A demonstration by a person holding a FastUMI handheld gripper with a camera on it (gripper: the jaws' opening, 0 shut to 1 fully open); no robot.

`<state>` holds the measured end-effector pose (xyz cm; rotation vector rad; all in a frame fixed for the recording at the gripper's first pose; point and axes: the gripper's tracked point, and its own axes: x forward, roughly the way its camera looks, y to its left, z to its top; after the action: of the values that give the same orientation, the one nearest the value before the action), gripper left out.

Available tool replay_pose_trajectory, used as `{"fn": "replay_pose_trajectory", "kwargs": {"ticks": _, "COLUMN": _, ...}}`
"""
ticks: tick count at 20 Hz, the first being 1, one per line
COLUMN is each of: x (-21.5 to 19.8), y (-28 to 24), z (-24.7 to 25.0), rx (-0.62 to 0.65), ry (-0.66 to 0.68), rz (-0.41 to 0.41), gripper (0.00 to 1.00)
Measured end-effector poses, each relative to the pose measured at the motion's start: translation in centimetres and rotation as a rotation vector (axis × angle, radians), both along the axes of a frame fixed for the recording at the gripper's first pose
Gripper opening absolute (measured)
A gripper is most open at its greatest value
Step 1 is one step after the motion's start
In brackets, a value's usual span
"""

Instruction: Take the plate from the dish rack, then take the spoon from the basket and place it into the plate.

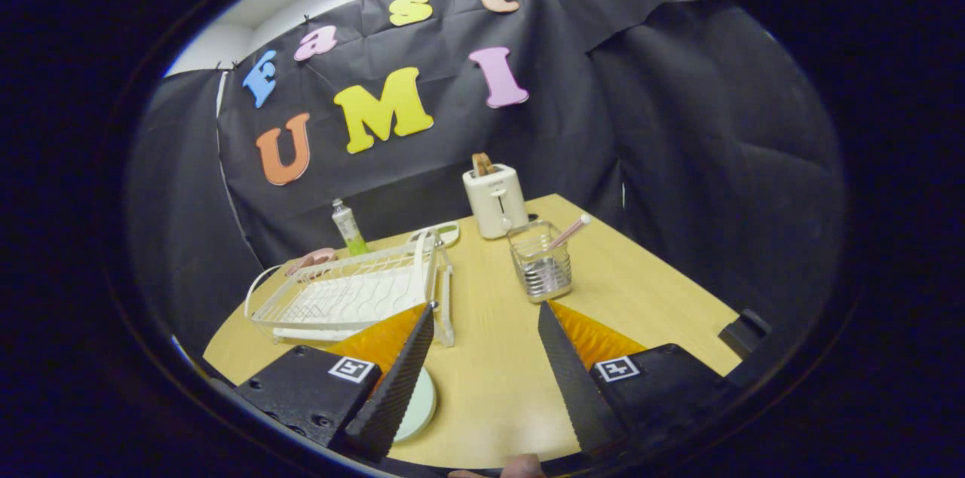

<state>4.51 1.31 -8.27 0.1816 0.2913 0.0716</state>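
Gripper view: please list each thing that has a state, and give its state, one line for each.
Gripper: fingers open, nothing between them.
Dish rack: on the table, just ahead of the fingers, no plate in it.
Plate: flat on the table, partly hidden by one finger.
Basket: upright beyond the fingers.
Spoon: standing tilted in the basket.
Toaster: upright, something sticks out of its slot.
Tube: upright behind the rack.

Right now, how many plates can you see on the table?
1 for sure: a pale plate on the table beside the open gripper's left finger, partly hidden by it. The dish rack looks empty; flat things behind it are unclear.
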Motion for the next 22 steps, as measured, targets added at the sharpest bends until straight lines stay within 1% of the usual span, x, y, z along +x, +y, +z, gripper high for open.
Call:
{"fn": "replay_pose_trajectory", "kwargs": {"ticks": 3, "x": 2.2, "y": -3.3, "z": 0.7, "rx": -0.064, "ry": -0.078, "rz": -0.072, "gripper": 0.91}}
{"fn": "replay_pose_trajectory", "kwargs": {"ticks": 5, "x": 4.0, "y": -4.9, "z": 0.5, "rx": -0.085, "ry": -0.1, "rz": -0.095, "gripper": 0.91}}
{"fn": "replay_pose_trajectory", "kwargs": {"ticks": 7, "x": 6.1, "y": -5.9, "z": 0.2, "rx": -0.08, "ry": -0.103, "rz": -0.094, "gripper": 0.91}}
{"fn": "replay_pose_trajectory", "kwargs": {"ticks": 10, "x": 9.7, "y": -6.5, "z": -0.6, "rx": -0.052, "ry": -0.091, "rz": -0.069, "gripper": 0.91}}
{"fn": "replay_pose_trajectory", "kwargs": {"ticks": 12, "x": 12.2, "y": -7.0, "z": -1.2, "rx": -0.061, "ry": -0.081, "rz": -0.065, "gripper": 0.91}}
{"fn": "replay_pose_trajectory", "kwargs": {"ticks": 16, "x": 16.1, "y": -7.3, "z": -2.5, "rx": -0.067, "ry": -0.043, "rz": -0.041, "gripper": 0.84}}
{"fn": "replay_pose_trajectory", "kwargs": {"ticks": 17, "x": 16.7, "y": -7.3, "z": -2.5, "rx": -0.059, "ry": -0.04, "rz": -0.037, "gripper": 0.75}}
{"fn": "replay_pose_trajectory", "kwargs": {"ticks": 18, "x": 17.0, "y": -7.1, "z": -2.5, "rx": -0.051, "ry": -0.042, "rz": -0.032, "gripper": 0.73}}
{"fn": "replay_pose_trajectory", "kwargs": {"ticks": 19, "x": 17.3, "y": -7.0, "z": -2.4, "rx": -0.048, "ry": -0.043, "rz": -0.027, "gripper": 0.66}}
{"fn": "replay_pose_trajectory", "kwargs": {"ticks": 20, "x": 17.6, "y": -6.9, "z": -2.5, "rx": -0.048, "ry": -0.045, "rz": -0.022, "gripper": 0.62}}
{"fn": "replay_pose_trajectory", "kwargs": {"ticks": 21, "x": 17.9, "y": -6.9, "z": -2.7, "rx": -0.049, "ry": -0.041, "rz": -0.022, "gripper": 0.56}}
{"fn": "replay_pose_trajectory", "kwargs": {"ticks": 22, "x": 18.1, "y": -6.7, "z": -2.8, "rx": -0.043, "ry": -0.038, "rz": -0.016, "gripper": 0.51}}
